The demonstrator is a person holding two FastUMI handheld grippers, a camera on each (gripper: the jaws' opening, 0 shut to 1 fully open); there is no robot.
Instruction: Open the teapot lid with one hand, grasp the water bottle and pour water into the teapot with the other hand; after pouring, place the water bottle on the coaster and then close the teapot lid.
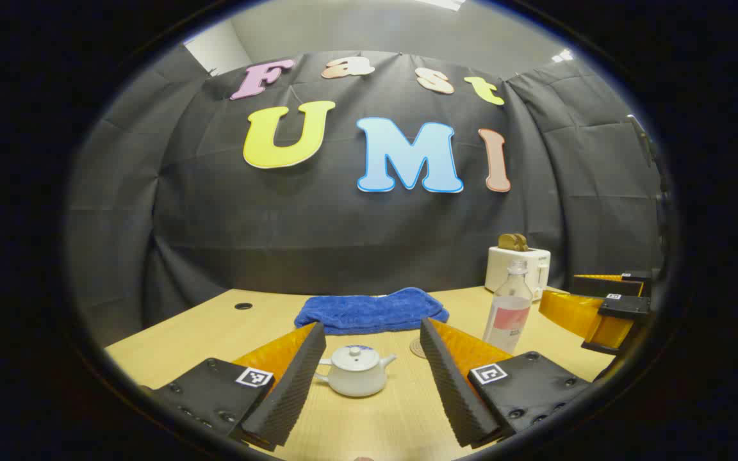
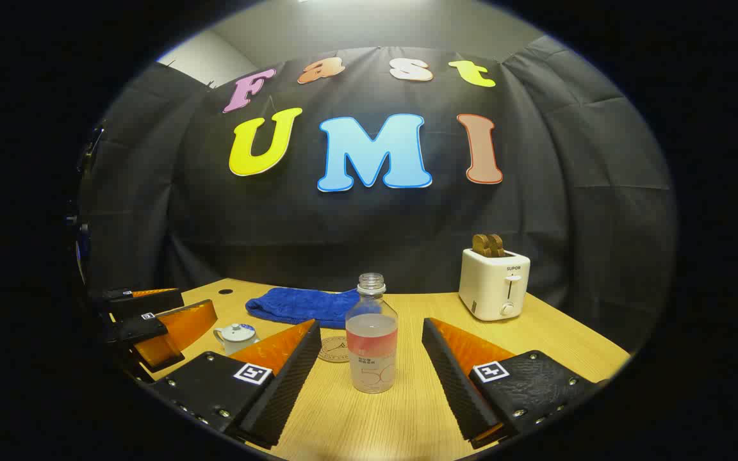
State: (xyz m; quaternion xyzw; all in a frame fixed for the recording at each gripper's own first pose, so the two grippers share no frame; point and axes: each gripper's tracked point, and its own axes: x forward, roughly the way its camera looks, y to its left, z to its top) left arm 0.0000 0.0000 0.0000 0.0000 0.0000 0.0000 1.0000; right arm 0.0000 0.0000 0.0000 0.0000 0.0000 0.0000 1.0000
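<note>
Both grippers are level over the table, jaws wide: the left gripper (image 1: 372,378) frames the lidded teapot (image 1: 356,371), spout pointing right; the right gripper (image 2: 372,378) frames the upright, capless water bottle (image 2: 372,336).

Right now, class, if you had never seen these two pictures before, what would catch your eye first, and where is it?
In the right gripper view, the uncapped water bottle stands upright on the table between the open right gripper. In the left gripper view, the white teapot, lid on, sits framed by the open left gripper. Behind lie a blue towel and a white toaster at the right rear.
</note>
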